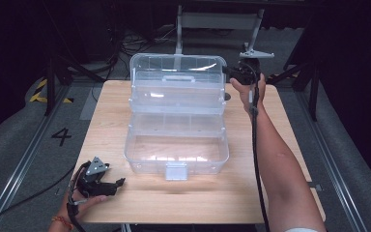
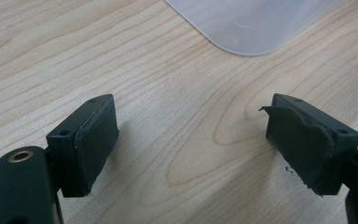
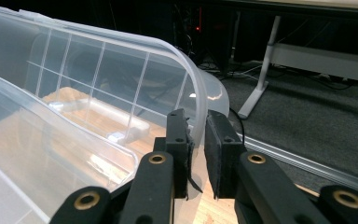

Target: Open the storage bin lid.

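Jaws, right: my right gripper [image 3: 196,154] has its two black jaws nearly together, pinching the thin rim of the lid [image 3: 121,79] between the pads; one pad sits inside the rim, the other outside.
Jaws, left: my left gripper [image 2: 191,144] stands wide apart, nothing between the pads, bare wood under them.
Right gripper, place: far right of the box, at the lid's right corner [image 1: 241,72], my hand wrapped around it and the cable trailing down my forearm.
Left gripper, place: near left corner of the table [image 1: 107,186], resting low by the edge, well apart from the box.
Box: clear plastic storage box [image 1: 176,154] in the middle of the table, lid raised upright behind the tub, a small latch tab on the near wall.
Lid, material: translucent, glossy plastic with moulded ribs forming a grid, and a curved, rounded corner where I grip.
Pads: matte black rubber, edges frayed and peeling on the left gripper's right-hand pad [image 2: 303,144].
Table: pale wood [image 1: 193,198], fine wavy grain, smooth.
Box corner in the left gripper view: frosted rounded corner [image 2: 251,23] beyond my spread jaws, not touching them.
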A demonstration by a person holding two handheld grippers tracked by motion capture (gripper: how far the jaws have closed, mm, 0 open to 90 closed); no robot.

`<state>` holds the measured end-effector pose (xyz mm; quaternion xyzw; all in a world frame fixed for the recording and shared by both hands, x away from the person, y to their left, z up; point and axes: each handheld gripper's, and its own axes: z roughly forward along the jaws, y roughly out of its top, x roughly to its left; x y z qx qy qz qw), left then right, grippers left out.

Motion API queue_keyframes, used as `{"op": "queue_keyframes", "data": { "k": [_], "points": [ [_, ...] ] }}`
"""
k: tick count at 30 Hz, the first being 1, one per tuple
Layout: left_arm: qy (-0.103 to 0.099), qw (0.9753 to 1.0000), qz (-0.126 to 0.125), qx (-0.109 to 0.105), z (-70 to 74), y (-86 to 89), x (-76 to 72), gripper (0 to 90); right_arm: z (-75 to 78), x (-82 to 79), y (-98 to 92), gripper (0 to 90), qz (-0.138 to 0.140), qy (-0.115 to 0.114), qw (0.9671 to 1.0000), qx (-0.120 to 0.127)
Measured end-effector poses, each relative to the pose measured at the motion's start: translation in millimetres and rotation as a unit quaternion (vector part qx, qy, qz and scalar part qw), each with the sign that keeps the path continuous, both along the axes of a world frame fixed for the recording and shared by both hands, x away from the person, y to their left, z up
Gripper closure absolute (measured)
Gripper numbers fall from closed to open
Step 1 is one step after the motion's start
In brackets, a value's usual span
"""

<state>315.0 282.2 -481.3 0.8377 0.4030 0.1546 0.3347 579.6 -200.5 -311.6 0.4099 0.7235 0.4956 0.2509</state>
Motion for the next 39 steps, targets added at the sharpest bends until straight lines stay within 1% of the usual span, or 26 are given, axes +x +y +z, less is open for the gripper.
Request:
{"op": "queue_keyframes", "data": {
  "k": [5,7,10,15,18,21,25,26,29,30,32,33,34,36,37,39],
  "points": [
    [-0.001,1.0000,-0.001,0.001,0.1,0.2,0.2,17.2,-3.3,5.7,0.5,80.5,-0.004,0.008,1.0000,0.002],
    [-0.002,1.0000,-0.001,0.000,0.0,0.2,0.3,17.1,-5.0,9.5,0.6,80.4,-0.004,0.014,0.9999,0.002],
    [0.002,1.0000,-0.002,0.001,0.5,0.3,0.0,17.1,-6.0,12.2,0.6,80.4,-0.004,0.019,0.9998,0.004],
    [0.003,1.0000,-0.002,0.001,0.5,0.4,0.1,17.1,-8.9,15.2,0.0,80.3,-0.006,0.022,0.9997,0.009],
    [0.003,1.0000,-0.002,0.001,0.5,0.4,0.1,17.1,-9.1,16.9,-0.2,80.2,-0.004,0.024,0.9997,0.006],
    [0.002,1.0000,-0.002,0.001,0.4,0.4,0.1,17.1,-9.5,20.0,-0.4,80.1,-0.004,0.034,0.9994,0.008],
    [0.003,1.0000,-0.003,0.002,0.5,0.5,0.1,17.1,-10.2,22.8,0.0,79.5,-0.003,0.038,0.9993,0.004],
    [0.003,1.0000,-0.003,0.002,0.5,0.5,0.1,17.1,-10.7,23.7,0.0,79.1,-0.003,0.039,0.9992,0.003],
    [0.003,1.0000,-0.003,0.002,0.6,0.5,0.1,17.1,-13.3,25.9,2.4,79.0,-0.011,0.036,0.9992,-0.016],
    [0.003,1.0000,-0.003,0.002,0.6,0.5,0.1,17.1,-15.2,27.5,2.6,79.5,-0.011,0.036,0.9991,-0.018],
    [0.002,1.0000,-0.003,0.001,0.5,0.5,0.4,17.1,-19.6,30.9,1.3,82.5,-0.011,0.043,0.9988,-0.021],
    [0.003,1.0000,-0.003,0.000,0.4,0.5,0.4,17.1,-21.5,32.1,0.9,89.5,-0.010,0.049,0.9985,-0.022],
    [0.003,1.0000,-0.003,0.000,0.5,0.4,0.4,17.0,-24.7,33.6,0.0,90.0,-0.003,0.049,0.9986,-0.020],
    [0.003,1.0000,-0.001,-0.001,0.3,0.2,0.5,17.0,-27.9,34.7,1.9,90.0,-0.003,0.051,0.9984,-0.025],
    [0.004,1.0000,-0.003,0.000,0.4,0.1,0.6,16.9,-29.9,35.3,3.7,90.0,-0.002,0.053,0.9981,-0.031],
    [-0.001,1.0000,-0.003,0.004,0.8,0.5,1.1,16.8,-33.7,36.4,7.6,90.0,-0.001,0.054,0.9974,-0.049]
  ]
}}
